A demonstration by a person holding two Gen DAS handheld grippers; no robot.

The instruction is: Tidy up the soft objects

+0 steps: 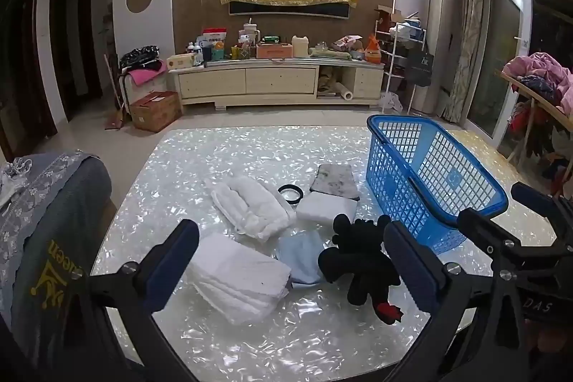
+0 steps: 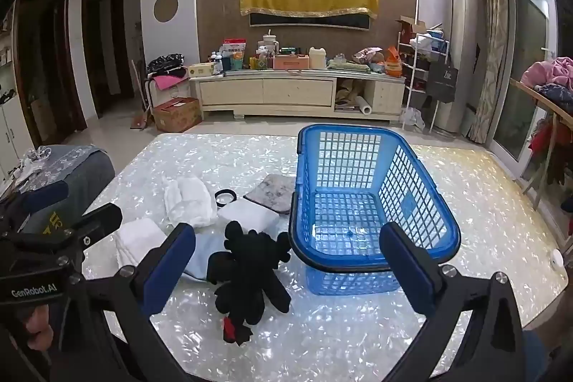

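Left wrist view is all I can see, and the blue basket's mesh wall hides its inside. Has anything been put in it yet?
Observer: No. In the right wrist view the blue basket is empty, and its mesh floor shows bare.
Operator: Is there anything on the table past the basket, on its far right? A black tool blocks my view there.
Observer: Yes. A small white round object sits near the right edge of the table, well apart from the basket. I cannot tell what it is.
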